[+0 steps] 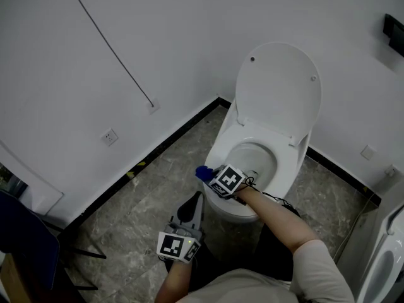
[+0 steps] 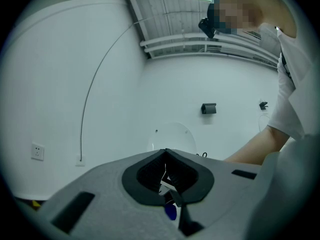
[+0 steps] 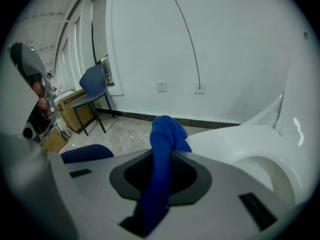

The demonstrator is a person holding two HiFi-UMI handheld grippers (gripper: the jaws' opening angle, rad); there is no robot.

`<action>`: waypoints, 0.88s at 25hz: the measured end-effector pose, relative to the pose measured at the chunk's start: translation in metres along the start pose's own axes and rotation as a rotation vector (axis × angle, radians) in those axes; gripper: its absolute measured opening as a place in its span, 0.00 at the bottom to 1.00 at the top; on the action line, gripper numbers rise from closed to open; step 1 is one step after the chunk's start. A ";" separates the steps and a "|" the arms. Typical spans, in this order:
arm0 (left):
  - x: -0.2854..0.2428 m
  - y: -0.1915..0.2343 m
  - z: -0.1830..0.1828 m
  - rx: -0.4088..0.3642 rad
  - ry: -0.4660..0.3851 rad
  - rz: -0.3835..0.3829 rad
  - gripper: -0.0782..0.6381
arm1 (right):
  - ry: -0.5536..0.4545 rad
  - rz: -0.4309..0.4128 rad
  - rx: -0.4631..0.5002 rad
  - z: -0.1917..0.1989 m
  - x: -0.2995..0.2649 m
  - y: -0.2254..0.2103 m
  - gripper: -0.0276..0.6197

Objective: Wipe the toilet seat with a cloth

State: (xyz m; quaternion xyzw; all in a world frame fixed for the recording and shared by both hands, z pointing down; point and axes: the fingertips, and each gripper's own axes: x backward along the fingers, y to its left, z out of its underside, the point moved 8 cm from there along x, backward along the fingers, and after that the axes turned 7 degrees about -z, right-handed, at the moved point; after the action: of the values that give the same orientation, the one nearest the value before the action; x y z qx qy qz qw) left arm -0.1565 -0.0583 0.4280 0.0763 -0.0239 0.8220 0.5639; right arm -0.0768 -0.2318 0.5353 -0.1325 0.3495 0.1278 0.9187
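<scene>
Left gripper (image 1: 196,201), held above open grey floor (image 1: 142,197), is shown with jaws pressed together, empty; right gripper (image 1: 211,177) is clamped on a blue cloth (image 1: 202,172) at the front-left edge of the toilet seat (image 1: 222,145); lid (image 1: 278,87) is raised toward the white wall (image 1: 158,30)

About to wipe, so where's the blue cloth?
In the head view, the bunched blue cloth is clamped in the right gripper at the front-left rim of the white toilet seat.
</scene>
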 end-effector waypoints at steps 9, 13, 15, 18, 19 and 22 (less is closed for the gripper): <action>-0.002 -0.001 0.000 0.002 0.001 -0.009 0.12 | 0.008 -0.043 0.010 0.006 0.003 0.016 0.14; -0.002 -0.002 0.001 0.002 0.003 -0.009 0.12 | 0.006 -0.032 0.035 0.009 0.003 0.023 0.14; -0.001 -0.002 0.001 -0.001 0.002 -0.012 0.12 | 0.010 -0.032 0.043 0.013 0.001 0.027 0.14; 0.000 0.000 -0.001 -0.002 -0.002 -0.015 0.12 | 0.011 -0.025 0.063 0.013 0.002 0.031 0.14; 0.001 0.000 -0.001 -0.002 -0.004 -0.016 0.12 | 0.011 -0.025 0.067 0.013 0.003 0.033 0.14; 0.001 0.000 -0.001 -0.002 -0.006 -0.018 0.12 | -0.003 -0.040 0.066 0.014 0.005 0.037 0.14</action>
State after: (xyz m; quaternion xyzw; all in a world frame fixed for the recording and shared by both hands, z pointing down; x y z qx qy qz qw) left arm -0.1575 -0.0569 0.4268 0.0783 -0.0260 0.8167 0.5711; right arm -0.0767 -0.1917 0.5363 -0.1088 0.3497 0.0981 0.9253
